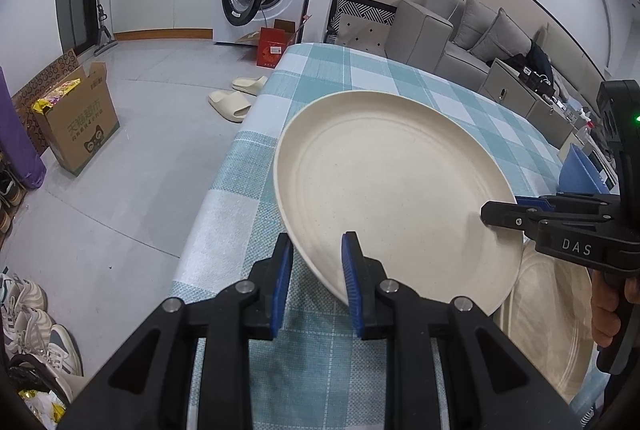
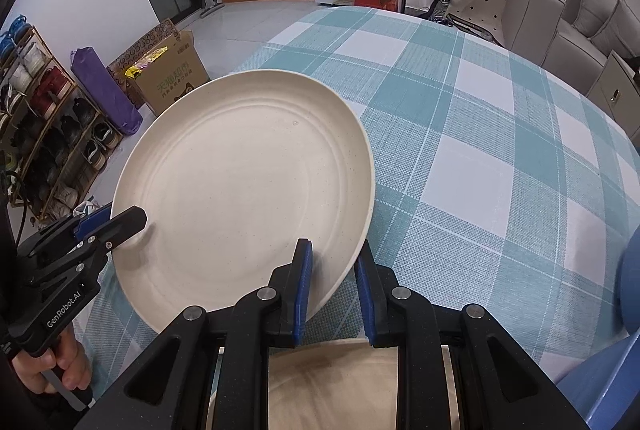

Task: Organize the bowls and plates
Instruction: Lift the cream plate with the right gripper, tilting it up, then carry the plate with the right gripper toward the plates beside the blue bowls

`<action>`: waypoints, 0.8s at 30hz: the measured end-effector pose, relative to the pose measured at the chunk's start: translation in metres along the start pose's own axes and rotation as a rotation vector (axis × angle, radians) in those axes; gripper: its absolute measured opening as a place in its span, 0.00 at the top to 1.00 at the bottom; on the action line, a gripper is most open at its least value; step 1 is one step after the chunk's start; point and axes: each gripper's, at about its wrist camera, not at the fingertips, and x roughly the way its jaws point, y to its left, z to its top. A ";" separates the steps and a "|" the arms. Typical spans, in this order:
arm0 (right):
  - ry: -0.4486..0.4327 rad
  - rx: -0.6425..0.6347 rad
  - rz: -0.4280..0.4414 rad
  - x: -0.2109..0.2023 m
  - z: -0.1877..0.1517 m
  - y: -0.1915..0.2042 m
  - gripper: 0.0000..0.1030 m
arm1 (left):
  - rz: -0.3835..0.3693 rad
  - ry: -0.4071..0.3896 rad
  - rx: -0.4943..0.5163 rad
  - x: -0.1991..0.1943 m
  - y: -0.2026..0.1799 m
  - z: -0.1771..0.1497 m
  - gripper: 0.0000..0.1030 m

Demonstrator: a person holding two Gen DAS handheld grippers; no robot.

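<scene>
A cream plate (image 1: 392,190) (image 2: 248,182) hangs tilted over the teal-checked table (image 1: 360,70) (image 2: 480,150), and both grippers hold it. My left gripper (image 1: 318,270) is shut on the near rim; the right wrist view shows it at the plate's left edge (image 2: 128,220). My right gripper (image 2: 334,274) is shut on the rim nearest its camera, which is the plate's right edge (image 1: 500,212) in the left wrist view. A second cream plate (image 1: 552,330) (image 2: 340,382) lies on the table under the right gripper.
Blue dishes (image 1: 580,170) (image 2: 632,290) sit at the table's right side. The table's left edge (image 1: 224,170) drops to the floor, where there are slippers (image 1: 236,98), a cardboard box (image 1: 80,126) and a shoe rack (image 2: 48,134). A sofa (image 1: 460,34) stands behind.
</scene>
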 end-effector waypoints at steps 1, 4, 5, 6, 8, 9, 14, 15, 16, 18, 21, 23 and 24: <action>-0.001 0.002 0.000 -0.002 0.000 0.000 0.79 | 0.000 -0.001 0.002 -0.001 -0.001 0.000 0.78; -0.007 0.004 -0.001 -0.007 0.000 0.000 0.79 | -0.003 -0.007 0.005 -0.004 -0.002 0.001 0.78; -0.010 0.002 -0.002 -0.009 0.000 0.000 0.79 | -0.003 -0.008 0.005 -0.006 -0.002 0.001 0.78; -0.014 0.001 -0.002 -0.011 0.000 0.001 0.79 | -0.002 -0.010 0.006 -0.007 -0.002 0.001 0.78; -0.018 0.000 -0.001 -0.015 -0.001 0.001 0.79 | -0.002 -0.012 0.007 -0.009 -0.003 0.002 0.78; -0.020 0.000 -0.001 -0.017 -0.001 0.001 0.79 | -0.003 -0.014 0.010 -0.010 -0.004 0.002 0.78; -0.028 0.003 -0.005 -0.026 -0.005 -0.003 0.79 | -0.009 -0.016 0.029 -0.013 -0.012 0.002 0.78; -0.030 0.004 -0.006 -0.028 -0.006 -0.004 0.79 | -0.012 -0.015 0.033 -0.013 -0.013 0.002 0.78; -0.031 0.006 -0.006 -0.030 -0.007 -0.005 0.79 | -0.015 -0.014 0.036 -0.014 -0.015 0.003 0.78; -0.032 0.008 -0.009 -0.033 -0.009 -0.007 0.79 | -0.018 -0.014 0.045 -0.014 -0.019 0.003 0.78; -0.037 0.013 -0.015 -0.039 -0.014 -0.011 0.79 | -0.023 -0.014 0.059 -0.015 -0.024 0.002 0.78; -0.041 0.017 -0.017 -0.044 -0.017 -0.014 0.79 | -0.029 -0.013 0.068 -0.015 -0.028 0.002 0.78; -0.043 0.019 -0.019 -0.046 -0.019 -0.015 0.79 | -0.032 -0.012 0.072 -0.016 -0.030 0.002 0.78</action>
